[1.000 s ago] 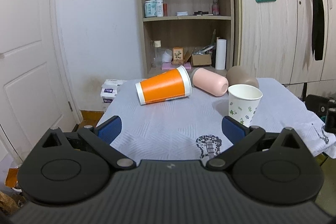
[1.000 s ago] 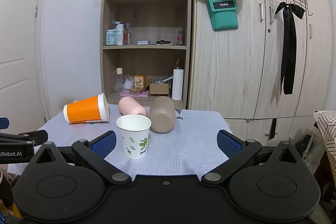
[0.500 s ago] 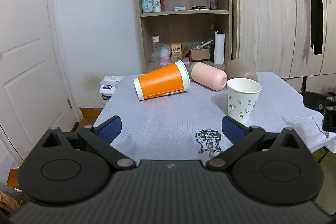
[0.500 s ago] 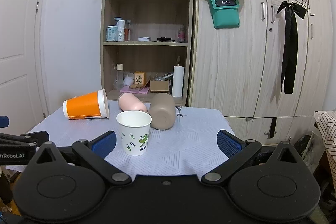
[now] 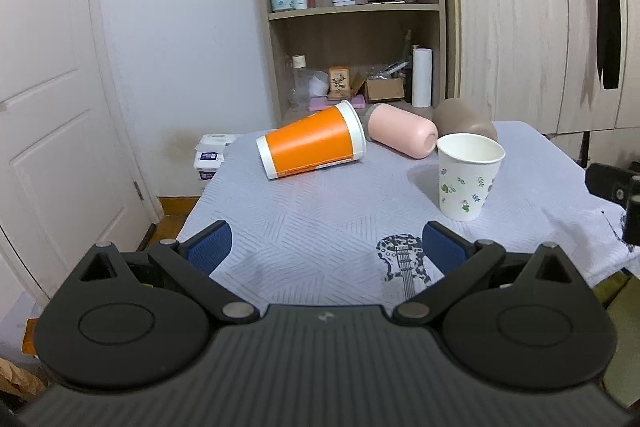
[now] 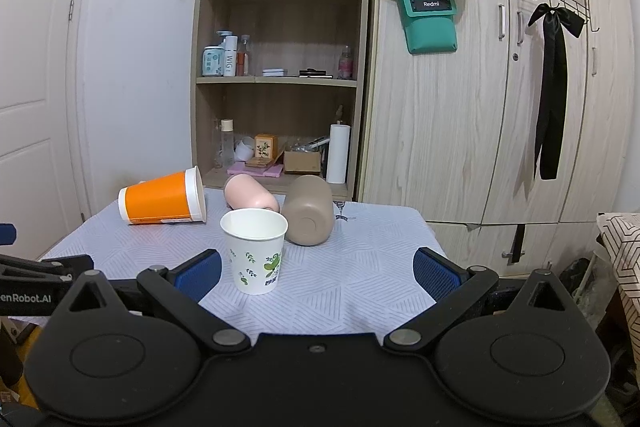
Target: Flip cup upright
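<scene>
1. Left wrist view: the left gripper [image 5: 326,247] is spread wide with nothing between its blue pads [image 5: 209,243], sitting low over the near edge of the table [image 5: 304,211]. On the grey cloth, the orange cup [image 5: 311,146] lies on its side, white rim facing the pink cup [image 5: 401,135], which is tipped over too. The brown cup [image 5: 464,117] is down behind the white paper cup [image 5: 469,175], and that one's standing upright.

2. Right wrist view: the right gripper [image 6: 318,273] is released as well, holding nothing. The white paper cup [image 6: 255,250] stands just beside its left pad [image 6: 199,274]. The brown cup [image 6: 308,215] lies with its base toward the camera, the pink cup [image 6: 249,191] right next to it, and the orange cup [image 6: 163,198] farther left.
</scene>
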The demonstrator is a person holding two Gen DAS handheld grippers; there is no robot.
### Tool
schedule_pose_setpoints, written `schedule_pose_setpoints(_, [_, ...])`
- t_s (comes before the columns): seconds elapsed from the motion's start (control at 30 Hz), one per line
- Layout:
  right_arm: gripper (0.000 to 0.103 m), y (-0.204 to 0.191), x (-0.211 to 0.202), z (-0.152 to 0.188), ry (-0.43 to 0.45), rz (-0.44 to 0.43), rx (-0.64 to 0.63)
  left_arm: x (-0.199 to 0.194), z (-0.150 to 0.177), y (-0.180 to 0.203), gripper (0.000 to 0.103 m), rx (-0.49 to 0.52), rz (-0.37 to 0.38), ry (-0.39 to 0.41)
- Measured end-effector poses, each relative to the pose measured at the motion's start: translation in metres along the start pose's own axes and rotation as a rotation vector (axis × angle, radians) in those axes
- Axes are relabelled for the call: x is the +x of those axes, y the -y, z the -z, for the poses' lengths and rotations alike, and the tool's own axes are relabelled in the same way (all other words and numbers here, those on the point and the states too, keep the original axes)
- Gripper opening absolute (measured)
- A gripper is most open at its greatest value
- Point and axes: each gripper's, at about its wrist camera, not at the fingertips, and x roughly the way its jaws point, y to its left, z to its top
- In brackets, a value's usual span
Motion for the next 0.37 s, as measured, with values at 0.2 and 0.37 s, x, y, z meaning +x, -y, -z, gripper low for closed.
schedule_pose_setpoints(0.2, [0.103, -0.0002, 0.0001, 0.0006, -0.002, 0.002, 0.0, -0.0049, 0.0012, 0.0011, 0.103, 0.014, 0.001, 0.025])
schedule_pose_setpoints(0.37, [0.103, 0.0, 0.0003, 0.0007, -0.002, 0.002, -0.001, -0.0064, -0.0001, 0.0009, 0.103, 0.021, 0.005, 0.031])
